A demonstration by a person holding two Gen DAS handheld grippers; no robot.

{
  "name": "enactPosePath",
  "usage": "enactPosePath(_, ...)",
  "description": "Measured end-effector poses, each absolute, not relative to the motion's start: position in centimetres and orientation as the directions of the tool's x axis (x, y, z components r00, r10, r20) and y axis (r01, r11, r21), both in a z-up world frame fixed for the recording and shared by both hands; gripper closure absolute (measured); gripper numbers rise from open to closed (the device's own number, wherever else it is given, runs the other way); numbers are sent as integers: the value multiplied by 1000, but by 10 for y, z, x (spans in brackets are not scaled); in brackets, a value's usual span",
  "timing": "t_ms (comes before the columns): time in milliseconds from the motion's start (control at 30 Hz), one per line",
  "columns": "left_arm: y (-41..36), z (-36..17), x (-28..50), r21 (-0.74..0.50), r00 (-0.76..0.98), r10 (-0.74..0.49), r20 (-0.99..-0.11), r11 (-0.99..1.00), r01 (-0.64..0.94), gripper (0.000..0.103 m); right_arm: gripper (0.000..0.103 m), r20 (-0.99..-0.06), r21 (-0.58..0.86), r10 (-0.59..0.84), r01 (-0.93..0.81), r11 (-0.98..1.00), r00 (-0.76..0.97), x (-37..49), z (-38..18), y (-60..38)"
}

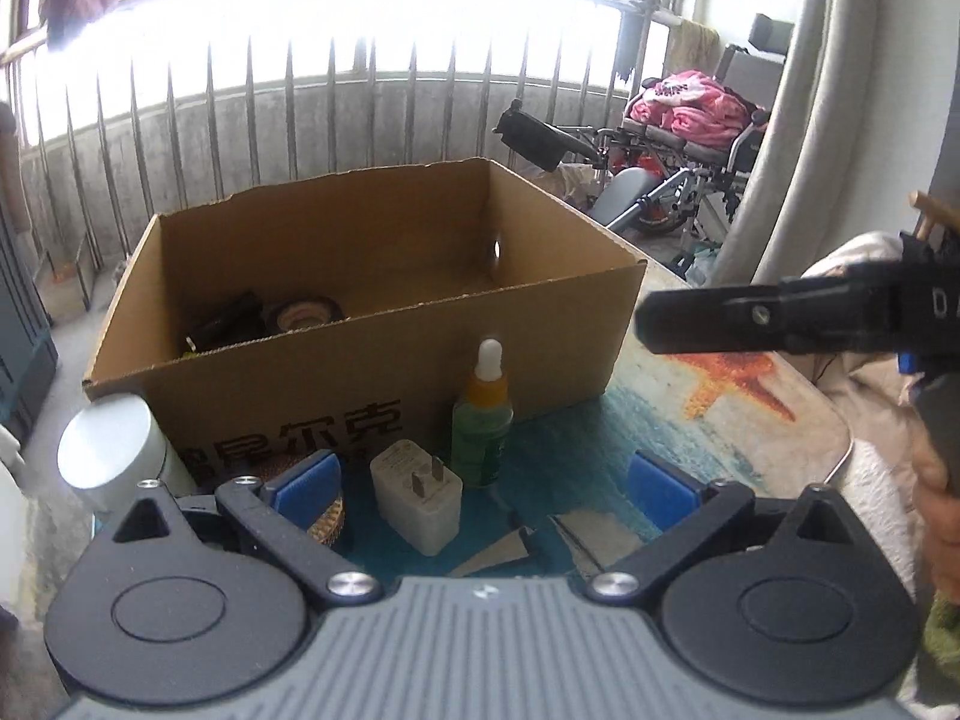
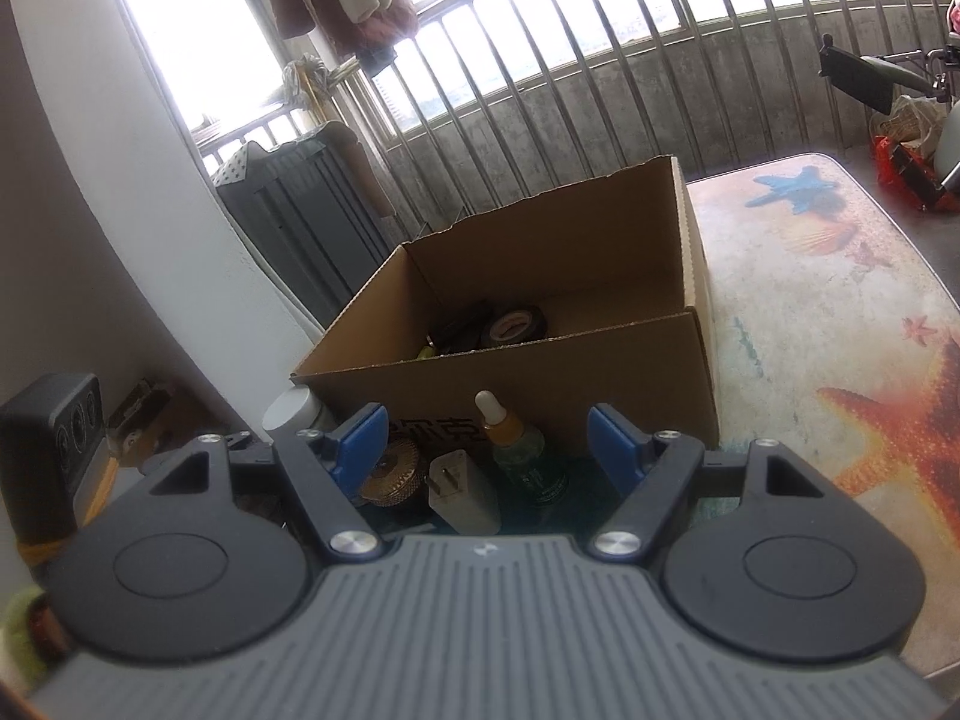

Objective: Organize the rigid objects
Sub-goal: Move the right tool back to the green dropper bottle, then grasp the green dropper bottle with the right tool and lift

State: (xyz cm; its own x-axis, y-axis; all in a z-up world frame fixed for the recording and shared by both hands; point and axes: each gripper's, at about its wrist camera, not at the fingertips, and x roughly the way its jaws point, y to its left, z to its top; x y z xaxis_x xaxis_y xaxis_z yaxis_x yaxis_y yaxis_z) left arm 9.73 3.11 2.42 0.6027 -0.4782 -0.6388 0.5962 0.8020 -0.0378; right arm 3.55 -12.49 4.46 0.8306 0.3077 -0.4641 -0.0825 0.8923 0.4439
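Cardboard box (image 1: pixel 372 312) stands open on the table (image 2: pixel 840 276), toward its far left part, with a roll of black tape (image 2: pixel 515 324) and other dark things inside. Just before the box's near wall stand a green dropper bottle (image 1: pixel 482 426), a white plug adapter (image 1: pixel 420 495), a brass-coloured wheel (image 2: pixel 389 473) and a white-lidded jar (image 1: pixel 111 450) at the table's left edge. The left gripper (image 1: pixel 486 489) has its jaws wide apart, holding nothing, the adapter and bottle between the blue pads (image 1: pixel 309 489). The right gripper (image 2: pixel 489 450) is likewise spread and empty.

Box (image 1: pixel 372 276) mostly open inside — bottle (image 1: pixel 483 420) fronts it
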Motion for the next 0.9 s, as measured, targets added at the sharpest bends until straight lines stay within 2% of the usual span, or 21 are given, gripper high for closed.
enactPosePath(100, 21, 18, 99, 17, 620, -461, -635, 794, 608, 4, 30, -480, 435, 328, -104, 894, 814, 52, 43, -121)
enactPosePath(167, 17, 15, 102, 14, 616, -469, -633, 788, 615, 12, 32, -497, 430, 338, -111, 896, 800, 62, 41, -119)
enactPosePath(333, 11, 10, 110, 12, 617, -483, -622, 781, 624, 25, 46, -531, 443, 370, -122, 888, 763, 85, 31, -117)
enactPosePath(567, 4, 4, 120, 49, 631, -475, -613, 774, 631, 47, 56, -558, 458, 400, -132, 879, 727, 108, 22, -117)
enactPosePath(633, 2, 2, 123, 50, 629, -474, -616, 773, 632, 49, 59, -566, 459, 406, -135, 878, 718, 113, 19, -116)
enactPosePath(733, 1, 0, 126, 54, 626, -476, -618, 769, 637, 58, 65, -581, 454, 410, -138, 880, 703, 120, 15, -115)
enactPosePath(900, -3, -4, 129, 71, 629, -464, -624, 767, 637, 65, 67, -600, 451, 417, -142, 881, 683, 130, 8, -111)
